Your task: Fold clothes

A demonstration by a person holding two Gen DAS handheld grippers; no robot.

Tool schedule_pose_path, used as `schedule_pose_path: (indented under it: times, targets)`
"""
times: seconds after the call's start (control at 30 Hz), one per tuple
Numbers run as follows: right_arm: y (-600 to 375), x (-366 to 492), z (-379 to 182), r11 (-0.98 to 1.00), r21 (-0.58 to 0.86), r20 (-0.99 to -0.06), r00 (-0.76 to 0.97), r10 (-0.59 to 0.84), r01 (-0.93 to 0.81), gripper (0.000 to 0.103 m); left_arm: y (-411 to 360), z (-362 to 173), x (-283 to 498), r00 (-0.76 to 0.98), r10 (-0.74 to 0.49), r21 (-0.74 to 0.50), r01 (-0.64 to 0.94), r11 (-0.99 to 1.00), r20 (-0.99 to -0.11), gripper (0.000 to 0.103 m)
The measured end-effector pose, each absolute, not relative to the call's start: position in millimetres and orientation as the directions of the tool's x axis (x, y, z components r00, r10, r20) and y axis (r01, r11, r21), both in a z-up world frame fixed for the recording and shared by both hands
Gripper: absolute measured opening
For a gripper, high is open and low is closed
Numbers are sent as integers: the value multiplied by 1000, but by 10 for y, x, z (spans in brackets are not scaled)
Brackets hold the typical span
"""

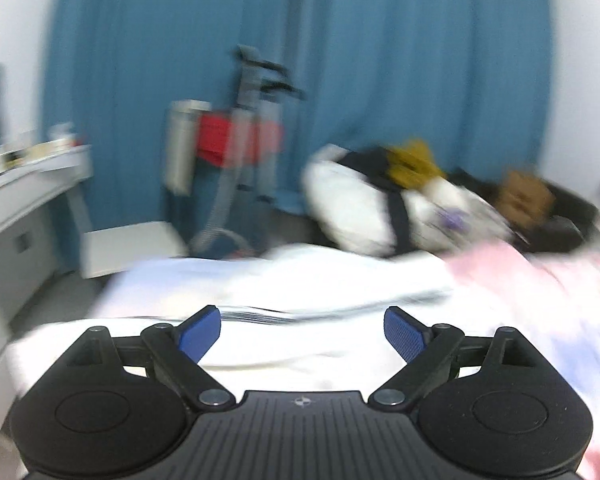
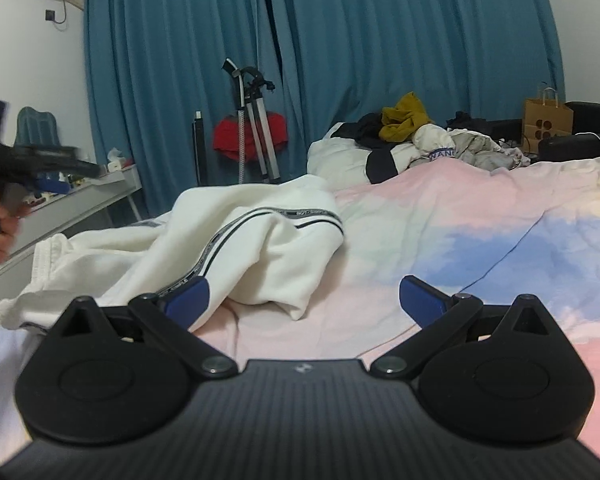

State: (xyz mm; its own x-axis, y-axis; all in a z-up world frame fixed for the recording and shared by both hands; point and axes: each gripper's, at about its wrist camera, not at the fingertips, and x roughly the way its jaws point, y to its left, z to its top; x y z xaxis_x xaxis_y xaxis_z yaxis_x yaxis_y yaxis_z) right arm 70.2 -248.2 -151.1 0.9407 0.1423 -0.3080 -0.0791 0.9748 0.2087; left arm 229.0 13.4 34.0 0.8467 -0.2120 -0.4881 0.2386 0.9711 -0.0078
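You have white trousers (image 2: 228, 240) with a black-and-grey striped side band at the bed's left edge. The bedsheet (image 2: 480, 220) under them is pastel pink with blue and pale yellow patches. Toward its far edge lies a mustard-yellow garment (image 2: 404, 116). Teal curtains (image 2: 360, 40) hang behind, and your gripper pads (image 2: 190, 300) are blue on black frames.
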Motion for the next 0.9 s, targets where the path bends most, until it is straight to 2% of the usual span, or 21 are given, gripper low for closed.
schedule_pose_path:
  times: [0.1, 0.2, 0.3, 0.43, 0.47, 0.53, 0.57, 0.6, 0.63, 0.9]
  targets:
    - [-2576, 743, -1508, 970, 234, -302, 943, 139, -68, 103, -472, 145, 2483, 811, -273, 37, 340, 940, -517, 90]
    - [-2677, 813, -1572, 964, 261, -306, 942, 136, -55, 103, -1035, -57, 2792, 781, -282, 100, 401, 911, -558, 87]
    - [-2778, 902, -1666, 952, 301, -323, 935, 149, -48, 103, -1514, -260, 3179, 766, -223, 188, 408, 893, -604, 86]
    - [-2879, 1033, -1797, 938, 344, -335, 927, 166, -44, 103, -1892, -553, 3662, 729, -147, 271, 423, 864, -669, 74]
    - [-2886, 1062, -1828, 938, 344, -340, 925, 168, -44, 103, -1929, -633, 3763, 708, -139, 271, 434, 859, -692, 67]
    - [-2926, 1132, -1890, 932, 360, -350, 922, 168, -34, 103, -1987, -773, 3911, 663, -139, 250, 456, 854, -736, 24]
    - [-2946, 1166, -1921, 929, 368, -354, 920, 169, -29, 103, -1991, -810, 3905, 649, -152, 229, 464, 855, -745, 13]
    - [-2966, 1201, -1952, 926, 376, -359, 918, 169, -23, 103, -1983, -794, 3836, 662, -165, 228, 464, 856, -731, 6]
    - [-2983, 1231, -1979, 923, 384, -363, 916, 168, -18, 103, -1973, -772, 3761, 678, -177, 228, 463, 856, -713, 4]
    - [-3006, 1278, -2018, 926, 376, -354, 924, 144, 0, 103, -1663, -255, 2439, 788, -330, 161, 470, 868, -519, 3]
